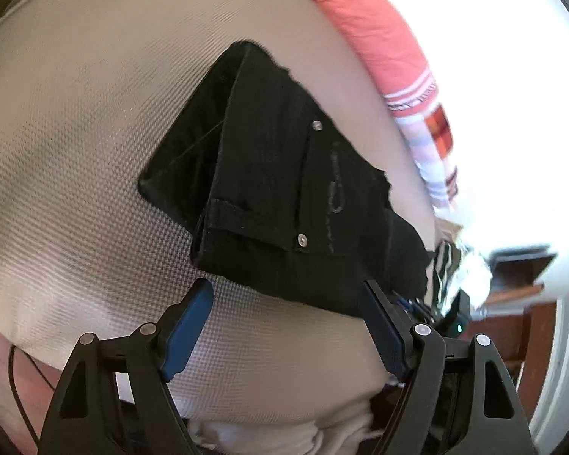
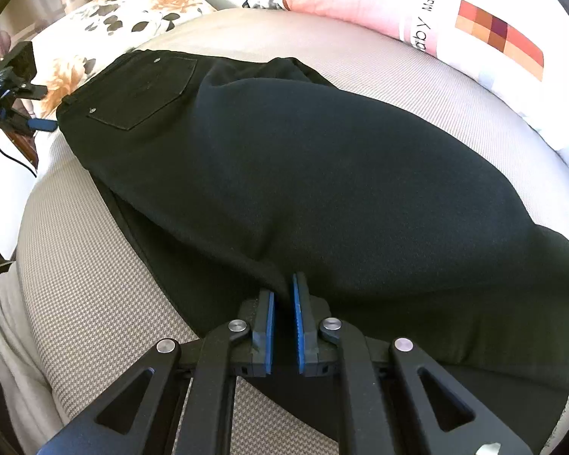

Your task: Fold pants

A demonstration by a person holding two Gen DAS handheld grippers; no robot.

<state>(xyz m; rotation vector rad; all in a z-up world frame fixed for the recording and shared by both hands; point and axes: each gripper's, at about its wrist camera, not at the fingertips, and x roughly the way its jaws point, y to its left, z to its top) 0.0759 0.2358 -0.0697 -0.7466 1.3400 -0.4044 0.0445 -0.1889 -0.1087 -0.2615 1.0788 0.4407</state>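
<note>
Black pants [image 2: 303, 174] lie on a beige textured bed cover [image 2: 95, 303], waistband and back pocket at the far left, legs toward the near right. My right gripper [image 2: 282, 299] is shut on a fold of the pants' near edge. In the left wrist view the waistband end of the pants [image 1: 269, 189] lies just ahead of my left gripper [image 1: 286, 303], which is open and empty above the cover [image 1: 76, 151]. The left gripper also shows in the right wrist view [image 2: 43, 125], by the waistband.
A floral pillow [image 2: 132, 11] lies at the far left and a pink-and-white pillow [image 2: 455, 26] along the far right. The pink pillow [image 1: 379, 38] and wooden furniture [image 1: 519, 292] show at the right of the left wrist view. The bed edge is near left.
</note>
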